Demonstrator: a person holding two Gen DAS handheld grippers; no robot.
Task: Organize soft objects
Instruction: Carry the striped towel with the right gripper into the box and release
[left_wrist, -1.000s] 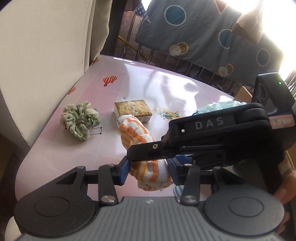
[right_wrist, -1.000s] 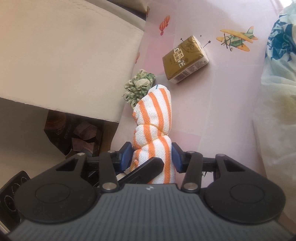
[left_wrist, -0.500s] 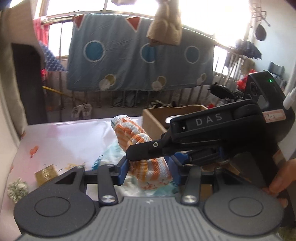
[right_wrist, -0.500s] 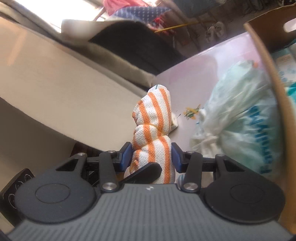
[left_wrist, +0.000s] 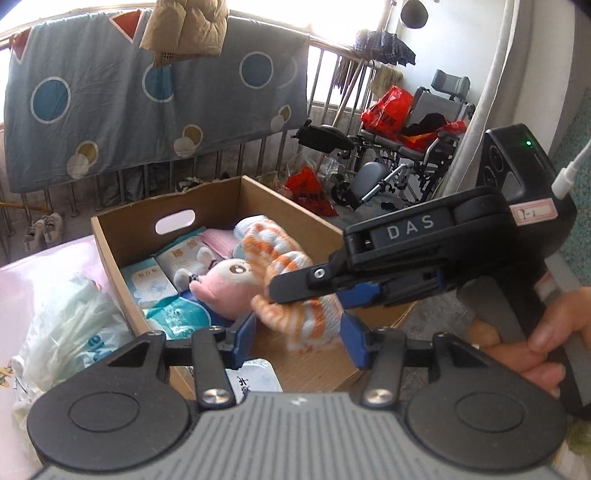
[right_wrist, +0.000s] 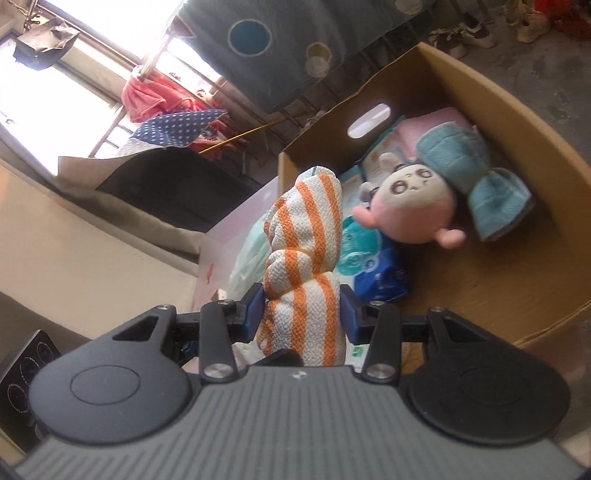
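Observation:
An orange-and-white striped twisted towel (right_wrist: 304, 254) is clamped between the blue pads of my right gripper (right_wrist: 303, 314), held over the near edge of a cardboard box (right_wrist: 517, 122). In the left wrist view the towel (left_wrist: 291, 291) hangs above the box (left_wrist: 122, 243), with my right gripper (left_wrist: 306, 291) crossing in from the right. My left gripper (left_wrist: 301, 338) is open; the towel sits between its pads without being squeezed. A pink plush toy (right_wrist: 413, 206) and a teal cloth (right_wrist: 476, 177) lie in the box.
Packets of tissues (left_wrist: 147, 280) and a blue pack (right_wrist: 380, 273) lie in the box. A white plastic bag (left_wrist: 70, 332) sits on the pink table (left_wrist: 40, 273) left of the box. A wheelchair (left_wrist: 402, 147) and red bags stand on the floor behind.
Both grippers swung from the table to over the cardboard box, carrying the towel. My left gripper opened and let go; my right gripper still holds the towel.

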